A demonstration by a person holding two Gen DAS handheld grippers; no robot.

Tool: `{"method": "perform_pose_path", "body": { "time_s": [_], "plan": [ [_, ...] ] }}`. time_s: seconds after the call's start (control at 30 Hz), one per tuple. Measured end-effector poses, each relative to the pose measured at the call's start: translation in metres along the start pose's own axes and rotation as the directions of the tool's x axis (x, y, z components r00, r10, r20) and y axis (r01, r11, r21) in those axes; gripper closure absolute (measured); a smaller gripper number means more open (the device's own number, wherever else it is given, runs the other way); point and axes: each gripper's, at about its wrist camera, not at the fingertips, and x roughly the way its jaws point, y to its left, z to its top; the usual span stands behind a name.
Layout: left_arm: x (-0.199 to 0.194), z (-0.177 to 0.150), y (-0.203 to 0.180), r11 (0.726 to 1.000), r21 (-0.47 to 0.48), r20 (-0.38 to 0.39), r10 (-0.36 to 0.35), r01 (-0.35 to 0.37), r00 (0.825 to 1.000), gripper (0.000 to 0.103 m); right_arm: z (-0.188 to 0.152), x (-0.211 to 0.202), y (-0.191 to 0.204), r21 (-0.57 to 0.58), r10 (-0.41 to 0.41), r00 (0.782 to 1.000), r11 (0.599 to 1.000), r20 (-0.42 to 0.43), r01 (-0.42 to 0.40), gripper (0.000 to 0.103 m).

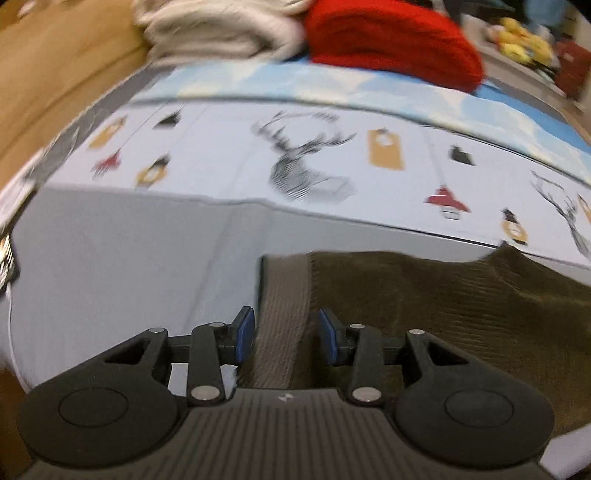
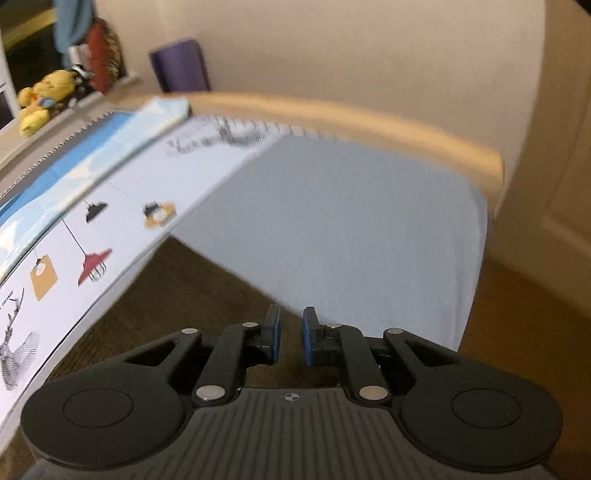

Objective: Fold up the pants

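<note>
Olive-brown corduroy pants [image 1: 443, 314] lie on a pale grey sheet [image 1: 129, 258]. Their ribbed grey-brown waistband [image 1: 284, 291] runs straight up between the blue pads of my left gripper [image 1: 286, 332]. The pads stand apart from the band on both sides, so this gripper is open. In the right wrist view the same pants [image 2: 166, 302] spread under and to the left of my right gripper [image 2: 291, 336]. Its pads leave a narrow gap with only cloth showing below it, nothing pinched.
A printed cover [image 1: 258, 147] with deer and lamps lies beyond the pants. On it sit a red garment [image 1: 391, 40] and pale folded cloth [image 1: 221, 29]. A wooden bed rail [image 2: 332, 114], a purple roll [image 2: 181, 66] and yellow plush toys [image 2: 44, 96] line the far side.
</note>
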Motion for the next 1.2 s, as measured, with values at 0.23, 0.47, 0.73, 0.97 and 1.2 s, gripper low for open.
{"method": "perform_pose_path", "body": {
  "time_s": [0.23,0.47,0.73,0.97,1.2],
  "plan": [
    [0.060,-0.029,-0.013,0.989,0.141,-0.319,0.093,-0.050,0.943,0.060,-0.026,0.051,-0.010,0.052,-0.005,0.924,0.998,-0.383,0.027,0.080],
    [0.009,-0.006,-0.037,0.985,0.168,-0.044,-0.026,0.033,0.999,0.060,-0.005,0.003,0.044,-0.045,0.182,0.977,0.981,-0.107,-0.188,0.078],
    [0.021,0.004,-0.078,0.965,0.257,-0.038,-0.048,0.056,0.998,0.060,-0.050,-0.053,0.206,-0.327,0.659,0.723,0.650,-0.206,-0.686,0.092],
    [0.035,0.009,-0.086,0.964,0.257,-0.052,-0.049,0.061,0.997,0.060,-0.120,-0.095,0.332,-0.416,0.730,0.507,0.328,-0.459,-0.848,0.095],
    [0.042,0.015,-0.082,0.965,0.251,-0.069,-0.053,0.069,0.996,0.060,-0.174,-0.103,0.407,-0.423,0.666,0.430,0.186,-0.609,-0.887,0.081]
  ]
}}
